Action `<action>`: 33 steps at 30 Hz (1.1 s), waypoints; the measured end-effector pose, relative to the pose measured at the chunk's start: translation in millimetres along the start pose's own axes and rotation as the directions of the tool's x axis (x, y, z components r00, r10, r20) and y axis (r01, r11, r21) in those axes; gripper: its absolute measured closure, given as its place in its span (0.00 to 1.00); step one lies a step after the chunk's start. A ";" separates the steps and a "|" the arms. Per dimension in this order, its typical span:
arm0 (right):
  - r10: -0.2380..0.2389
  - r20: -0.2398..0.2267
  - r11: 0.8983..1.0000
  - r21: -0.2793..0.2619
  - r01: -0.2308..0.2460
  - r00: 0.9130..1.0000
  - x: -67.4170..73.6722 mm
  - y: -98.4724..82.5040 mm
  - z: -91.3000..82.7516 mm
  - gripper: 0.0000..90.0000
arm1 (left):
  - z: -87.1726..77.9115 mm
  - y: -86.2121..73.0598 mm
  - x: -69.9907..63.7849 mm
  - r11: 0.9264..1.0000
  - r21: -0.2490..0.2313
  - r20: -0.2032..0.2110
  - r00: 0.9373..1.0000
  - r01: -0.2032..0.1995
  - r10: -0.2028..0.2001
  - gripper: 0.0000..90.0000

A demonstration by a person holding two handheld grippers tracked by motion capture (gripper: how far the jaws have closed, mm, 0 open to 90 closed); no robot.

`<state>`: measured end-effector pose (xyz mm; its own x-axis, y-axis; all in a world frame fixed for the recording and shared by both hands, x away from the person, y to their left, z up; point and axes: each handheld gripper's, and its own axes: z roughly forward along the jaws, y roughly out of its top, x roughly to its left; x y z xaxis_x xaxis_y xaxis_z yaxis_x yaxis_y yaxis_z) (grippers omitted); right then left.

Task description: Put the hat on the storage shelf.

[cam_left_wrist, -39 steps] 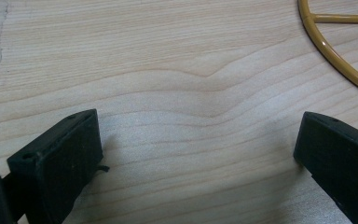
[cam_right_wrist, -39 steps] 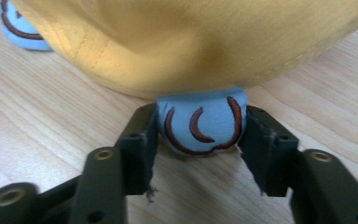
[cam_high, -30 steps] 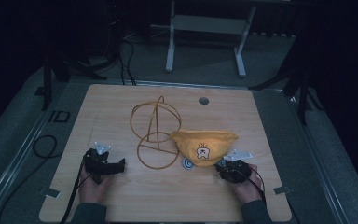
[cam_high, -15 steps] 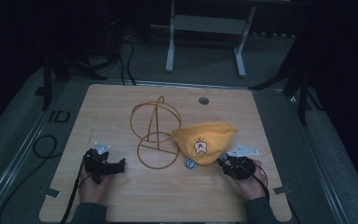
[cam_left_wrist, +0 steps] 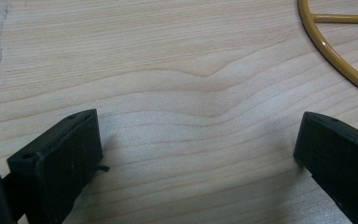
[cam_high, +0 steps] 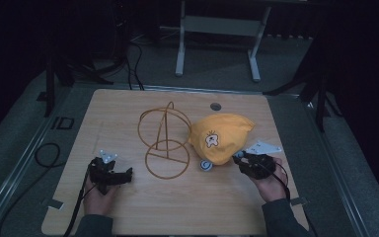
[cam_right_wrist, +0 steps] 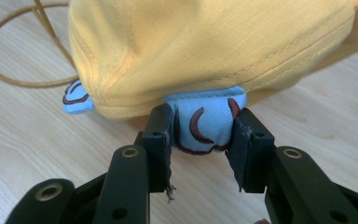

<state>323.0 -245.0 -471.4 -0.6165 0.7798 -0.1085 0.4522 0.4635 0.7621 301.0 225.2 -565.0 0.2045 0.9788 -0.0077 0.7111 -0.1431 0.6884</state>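
Note:
A yellow cloth hat (cam_high: 222, 136) with a small cartoon patch sits right of centre on the wooden table (cam_high: 118, 106). In the right gripper view the hat (cam_right_wrist: 205, 46) has two blue ear flaps. My right gripper (cam_right_wrist: 200, 140) is shut on the nearer blue flap (cam_right_wrist: 200, 123); the other flap (cam_right_wrist: 77, 98) hangs free at the left. In the high view the right gripper (cam_high: 238, 159) meets the hat's near edge. A gold wire stand (cam_high: 165, 140) stands just left of the hat. My left gripper (cam_high: 128, 174) rests open on the table, its jaws wide apart around bare wood (cam_left_wrist: 198, 158).
The wire stand's base ring (cam_left_wrist: 335, 51) curves past the upper right of the left gripper view. A round grommet hole (cam_high: 215, 106) sits near the table's far edge. A desk frame (cam_high: 217, 29) and cables (cam_high: 128, 54) lie on the floor beyond.
My right gripper has moved away from the person and a little right with the blue flap, raising and tipping the hat's near side. The left gripper has stayed still.

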 end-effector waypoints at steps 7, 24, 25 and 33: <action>-0.023 0.013 0.999 -0.032 0.024 1.000 -3.4 14.0 -10.4 0.71 | -0.1 0.0 0.1 1.000 0.001 -0.001 1.000 -0.002 0.002 0.01; -0.043 -0.005 0.991 -0.124 0.042 0.999 -4.2 35.8 -45.1 0.72 | -0.1 0.1 0.0 1.000 0.001 -0.001 1.000 -0.001 0.001 0.01; -0.046 -0.009 0.991 -0.127 0.044 0.999 -3.7 36.9 -47.5 0.72 | -0.2 0.0 0.1 1.000 0.003 0.000 1.000 -0.003 0.003 0.01; -0.043 -0.060 0.984 -0.177 0.032 0.997 -0.9 45.4 -66.1 0.73 | -0.2 0.1 0.2 1.000 0.004 -0.001 1.000 -0.003 0.003 0.01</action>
<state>301.5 -252.5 -394.5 -0.6731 0.7324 -0.1029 0.3107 0.4062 0.8593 300.9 225.4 -564.8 0.2062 0.9785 -0.0051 0.7129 -0.1466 0.6857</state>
